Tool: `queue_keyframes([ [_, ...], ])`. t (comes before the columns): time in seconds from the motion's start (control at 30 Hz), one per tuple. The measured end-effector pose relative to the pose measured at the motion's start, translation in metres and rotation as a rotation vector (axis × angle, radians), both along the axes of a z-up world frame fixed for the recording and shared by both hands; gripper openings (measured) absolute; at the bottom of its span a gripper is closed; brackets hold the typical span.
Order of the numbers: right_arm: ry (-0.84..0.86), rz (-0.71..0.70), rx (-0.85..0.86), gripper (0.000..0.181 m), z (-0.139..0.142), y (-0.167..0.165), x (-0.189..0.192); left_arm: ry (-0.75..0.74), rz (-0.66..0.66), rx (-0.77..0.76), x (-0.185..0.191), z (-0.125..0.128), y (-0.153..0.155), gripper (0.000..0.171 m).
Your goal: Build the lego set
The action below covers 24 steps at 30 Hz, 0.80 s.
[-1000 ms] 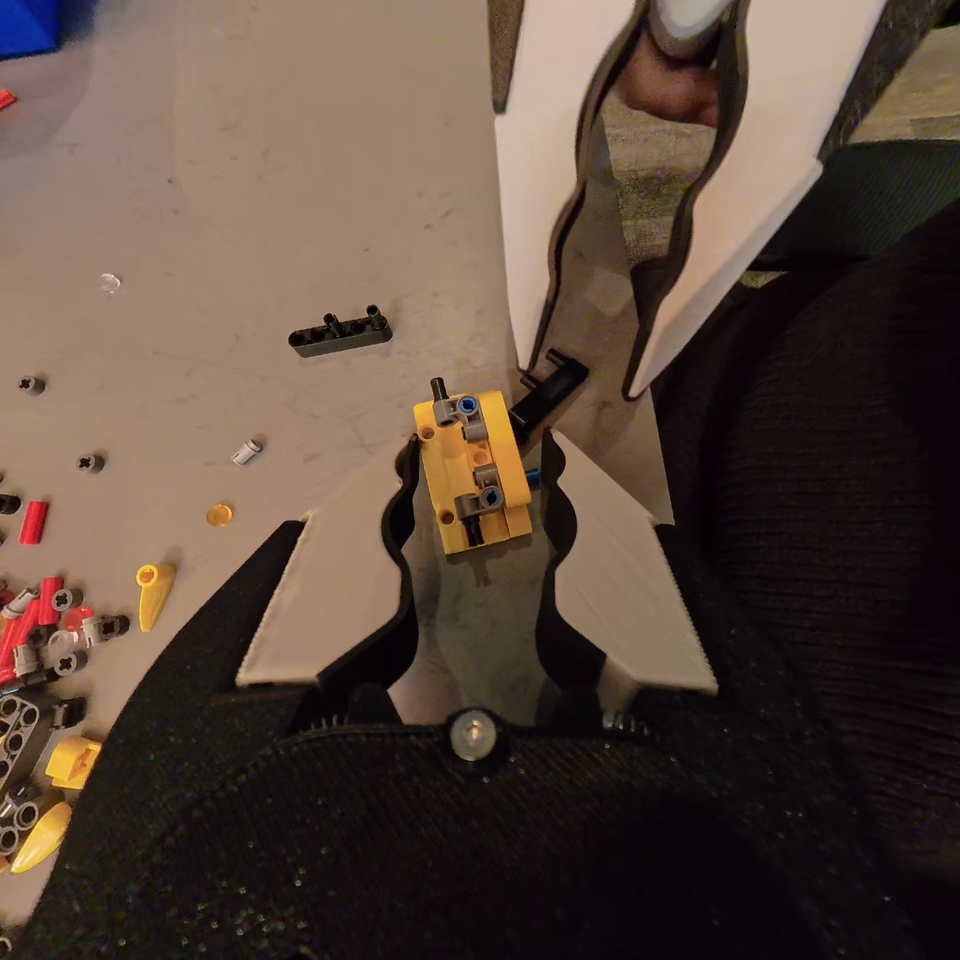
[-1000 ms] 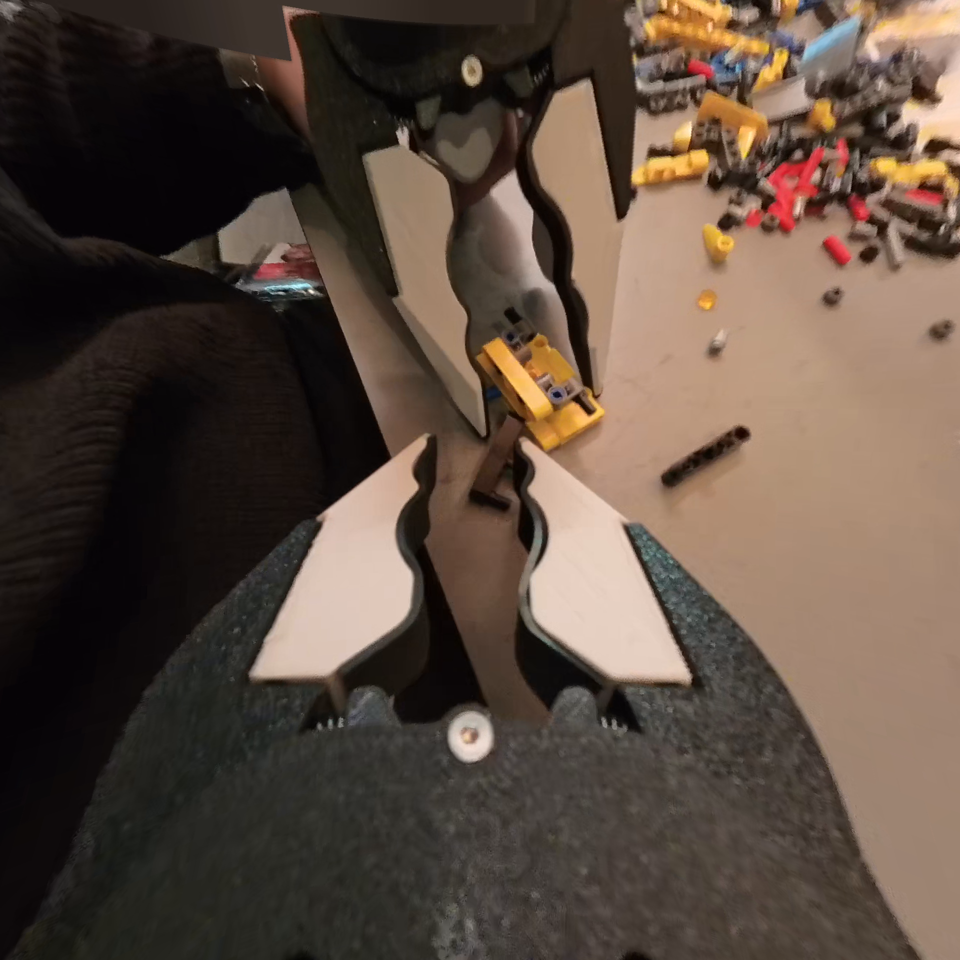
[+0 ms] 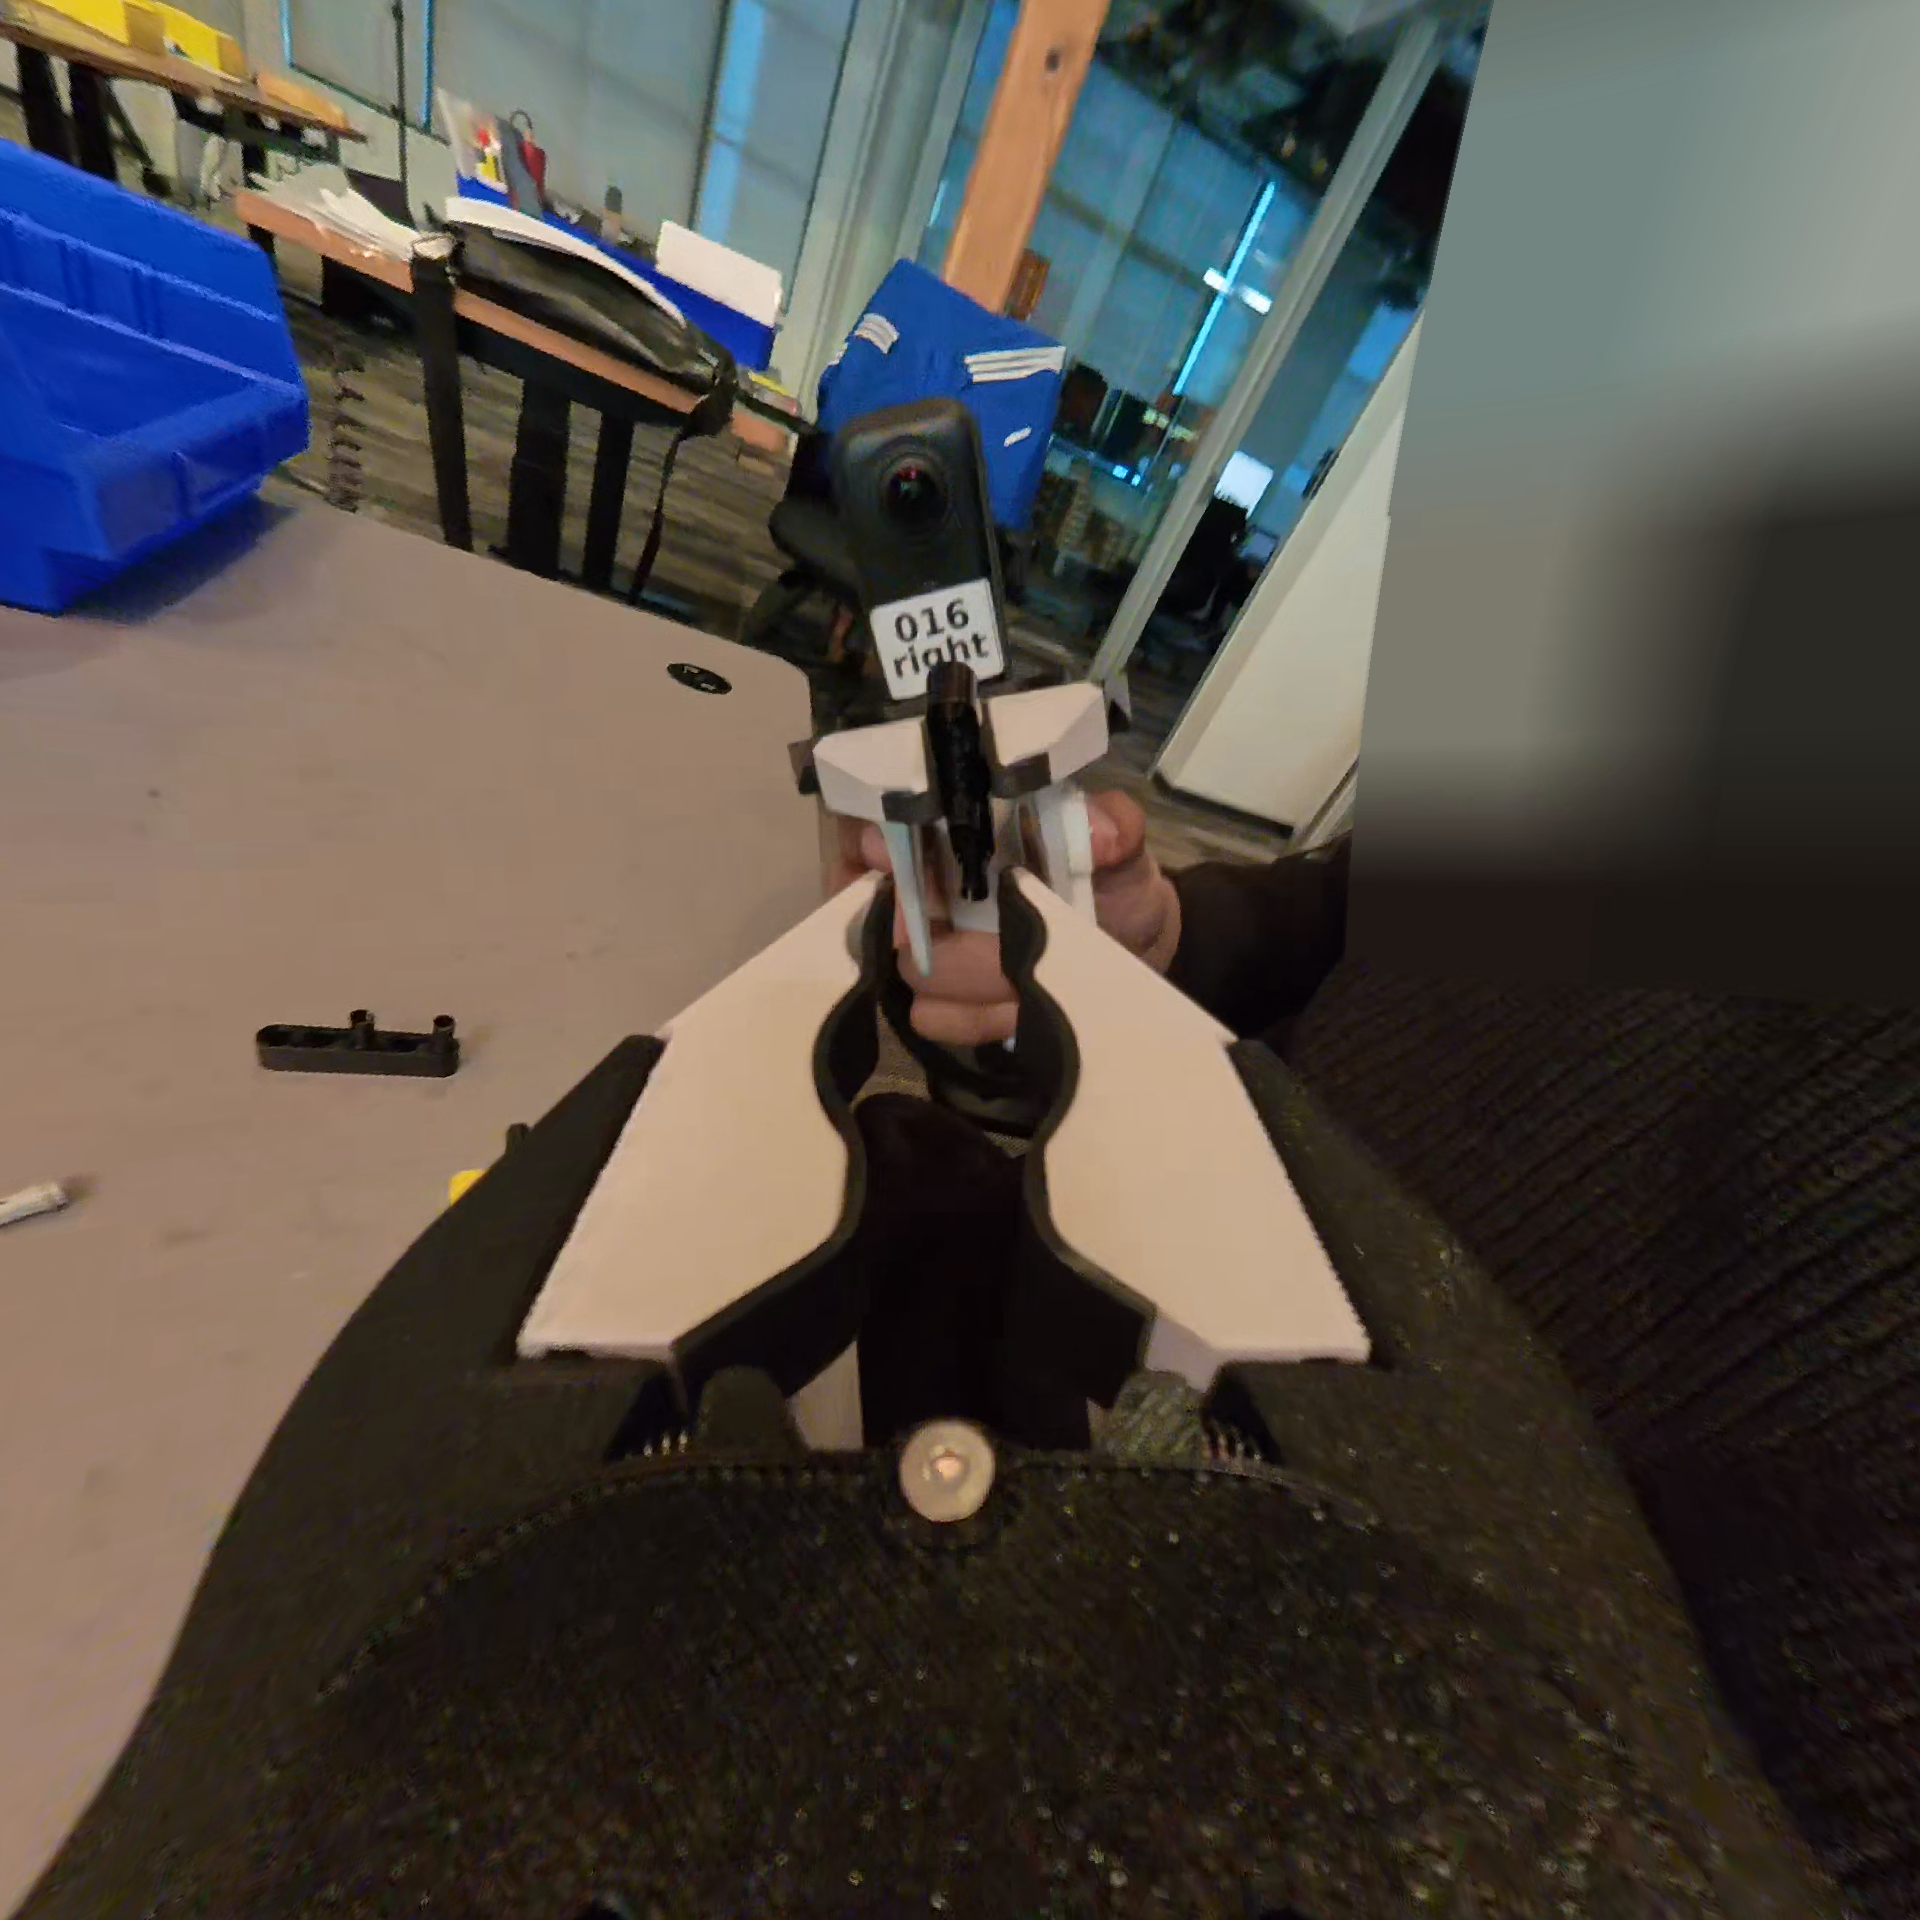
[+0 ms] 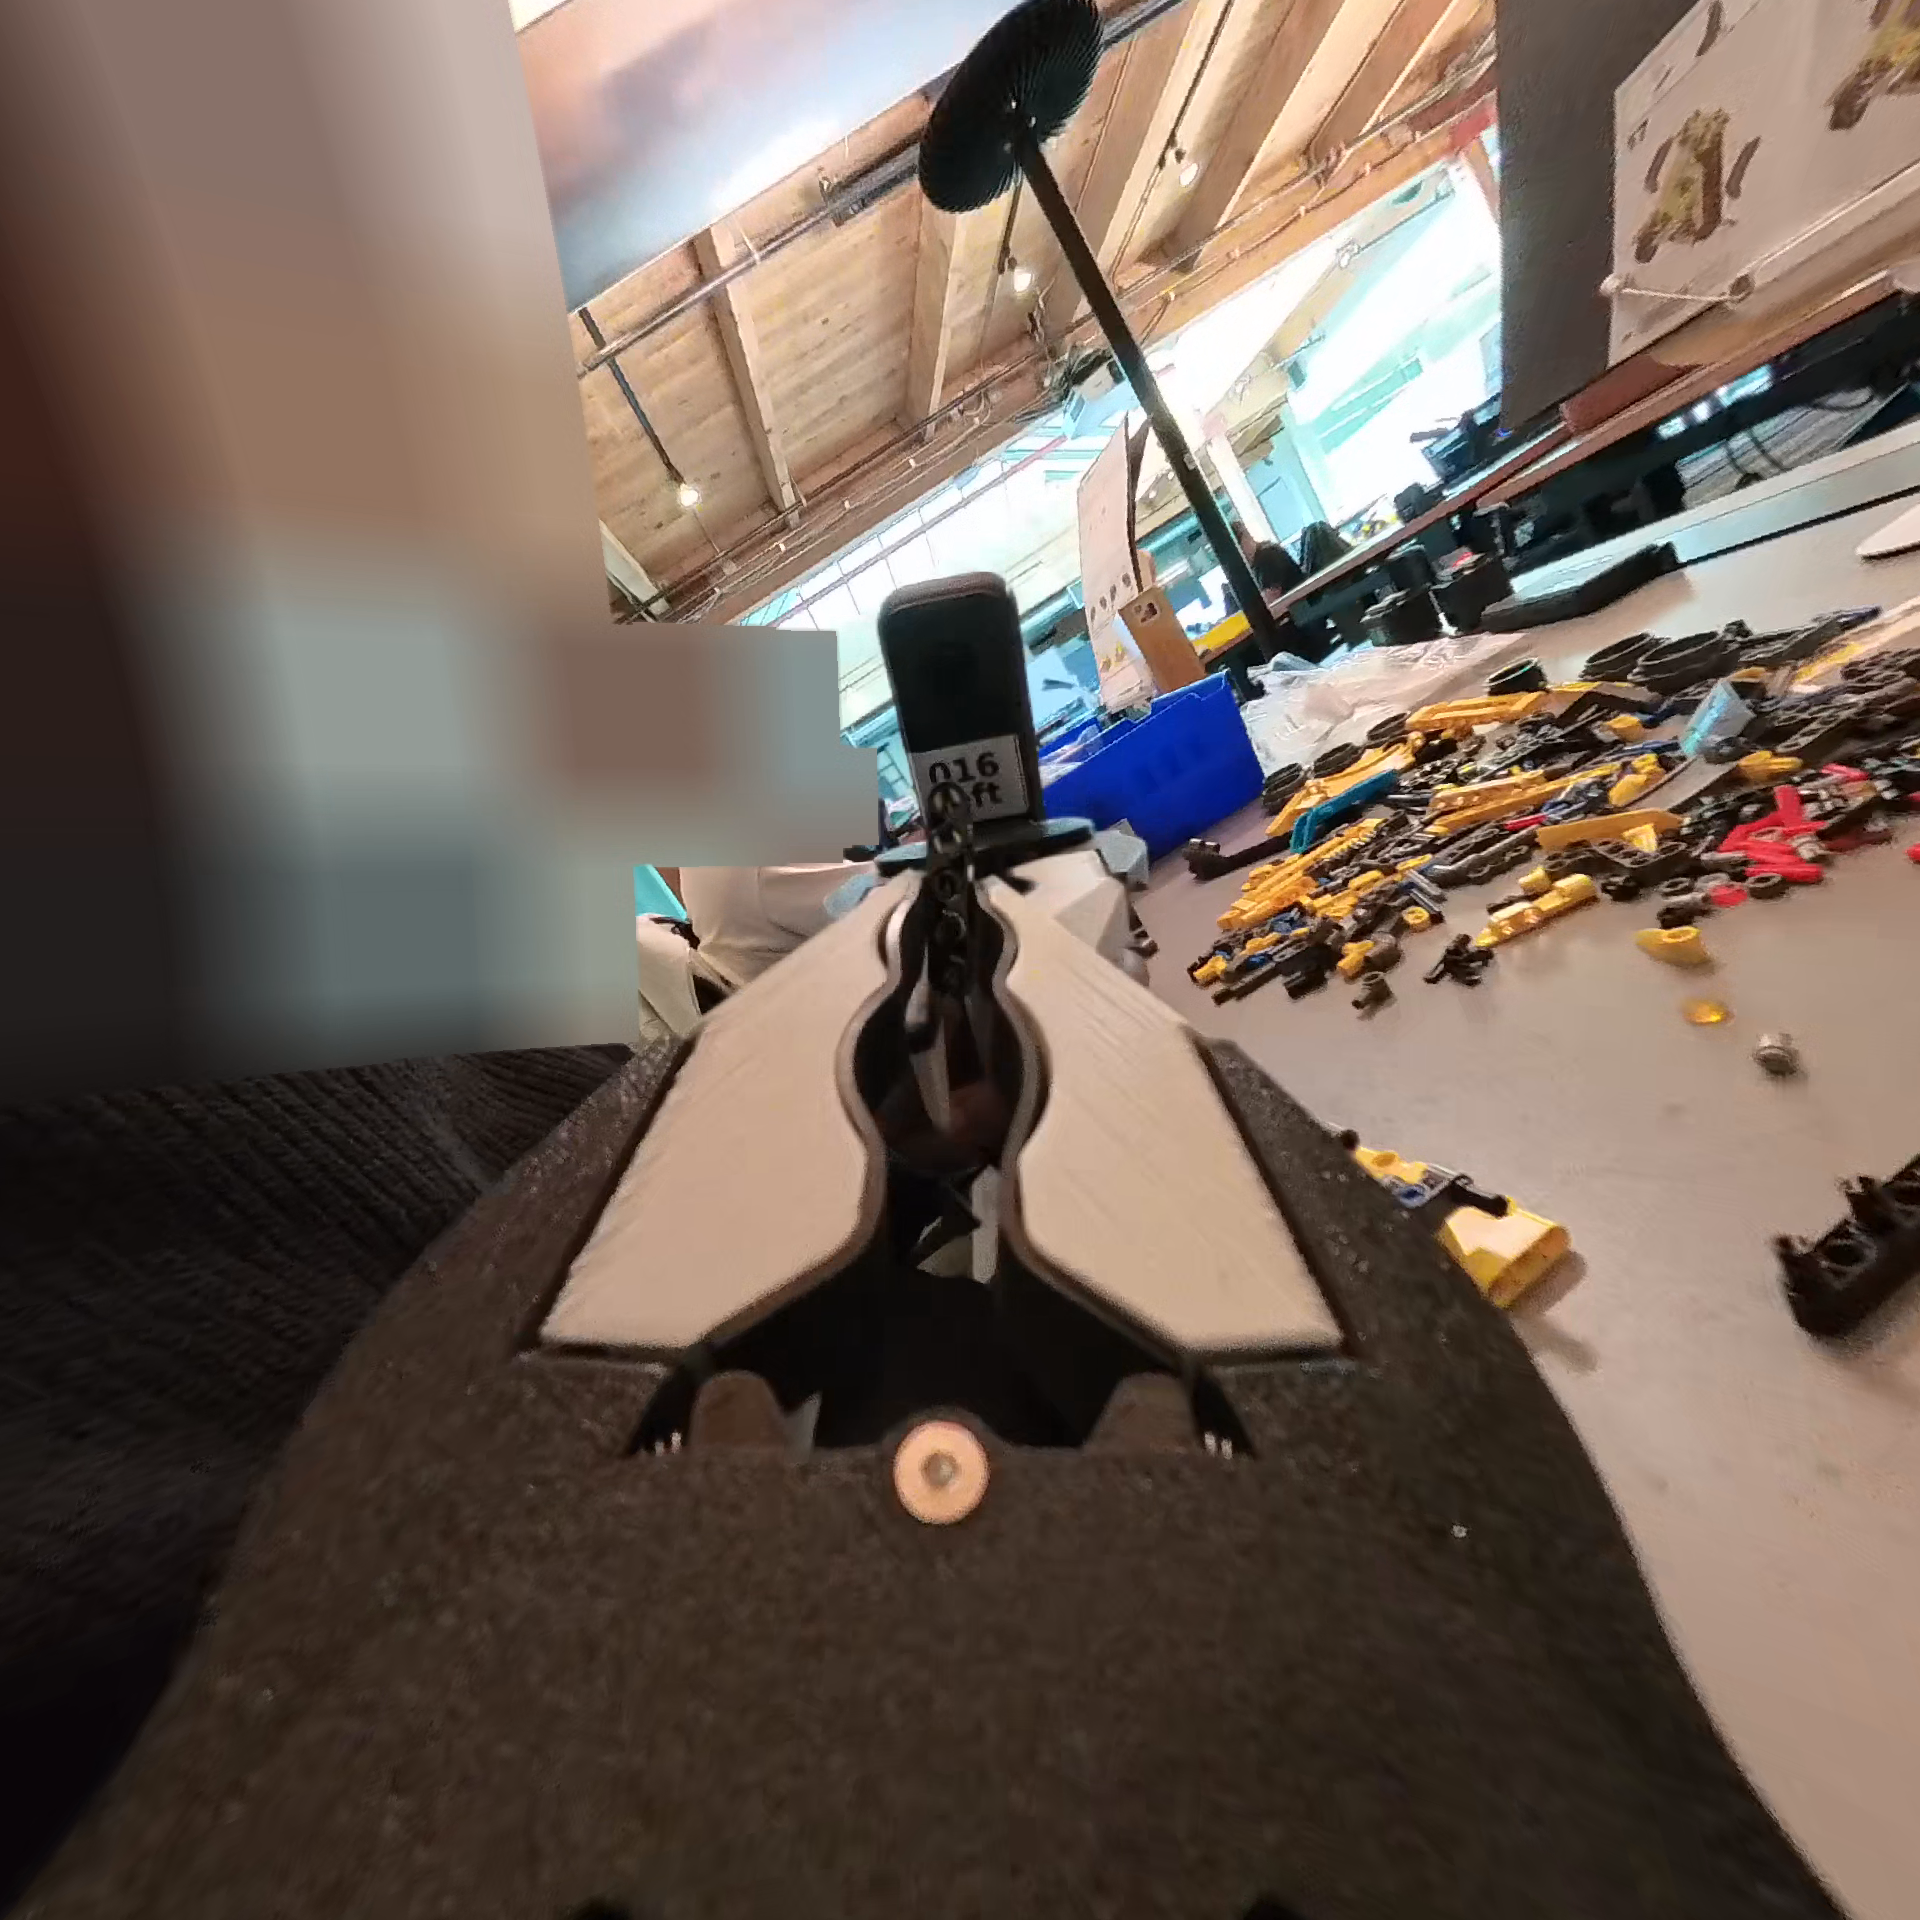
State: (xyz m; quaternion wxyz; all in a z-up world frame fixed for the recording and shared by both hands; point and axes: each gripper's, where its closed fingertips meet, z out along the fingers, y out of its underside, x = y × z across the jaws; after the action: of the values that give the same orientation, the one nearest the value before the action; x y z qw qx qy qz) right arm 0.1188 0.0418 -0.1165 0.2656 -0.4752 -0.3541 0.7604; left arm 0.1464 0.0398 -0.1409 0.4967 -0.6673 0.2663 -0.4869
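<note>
My right gripper [image 4: 951,883] is shut on a thin black beam [image 4: 948,862] and holds it upright in the air. In the left wrist view this gripper [image 3: 956,790] faces me with the beam [image 3: 961,779] between its fingers. My left gripper [image 3: 945,883] is open and empty, its tips close in front of the beam's lower end, not touching it as far as I can tell. The yellow block assembly [image 4: 1486,1236] lies on the table beside the right gripper. Only a yellow sliver [image 3: 468,1179] of it shows in the left wrist view.
A black beam with pins [image 3: 358,1044] lies on the grey table [image 3: 416,831], also in the right wrist view [image 4: 1860,1262]. A pile of loose yellow, black and red pieces [image 4: 1558,821] fills the far right. A blue bin [image 3: 125,395] stands at the back left. A hand [image 3: 1122,894] holds the right gripper. Left and right tips are no more than a few centimetres apart.
Both grippers have tilted up from the table and now face each other. The left gripper has let go of the yellow assembly, which lies on the table. The right has lifted the black beam.
</note>
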Motion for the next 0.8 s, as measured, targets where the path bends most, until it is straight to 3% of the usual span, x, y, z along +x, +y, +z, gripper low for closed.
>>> queue_keyframes([
  [0.07,0.000,-0.013,0.005,0.006,-0.002,-0.001,-0.003,-0.066,-0.022,0.000,0.000,0.006,-0.003,0.003],
  [0.17,-0.021,-0.024,0.016,0.009,-0.007,0.001,-0.005,-0.069,-0.019,-0.014,-0.004,0.002,-0.003,0.003],
  [0.3,-0.047,-0.070,0.039,0.042,-0.008,0.015,-0.001,-0.065,-0.007,-0.037,-0.011,0.000,-0.003,0.003],
  [0.4,-0.148,-0.081,0.104,0.051,-0.018,0.020,0.000,-0.011,0.006,-0.066,-0.016,-0.007,-0.002,0.003],
  [0.57,-0.339,0.036,0.210,0.073,-0.044,0.002,-0.003,0.163,-0.013,-0.098,-0.015,-0.028,-0.006,0.003],
  [0.63,-0.343,0.080,0.204,0.067,-0.046,-0.004,-0.002,0.204,-0.029,-0.107,-0.013,-0.033,-0.009,0.003],
  [0.7,-0.344,0.092,0.226,0.041,-0.048,-0.006,0.000,0.215,-0.045,-0.114,-0.011,-0.035,-0.011,0.003],
  [0.8,-0.326,0.096,0.225,0.020,-0.048,-0.006,0.002,0.236,-0.079,-0.132,-0.008,-0.040,-0.016,0.002],
])
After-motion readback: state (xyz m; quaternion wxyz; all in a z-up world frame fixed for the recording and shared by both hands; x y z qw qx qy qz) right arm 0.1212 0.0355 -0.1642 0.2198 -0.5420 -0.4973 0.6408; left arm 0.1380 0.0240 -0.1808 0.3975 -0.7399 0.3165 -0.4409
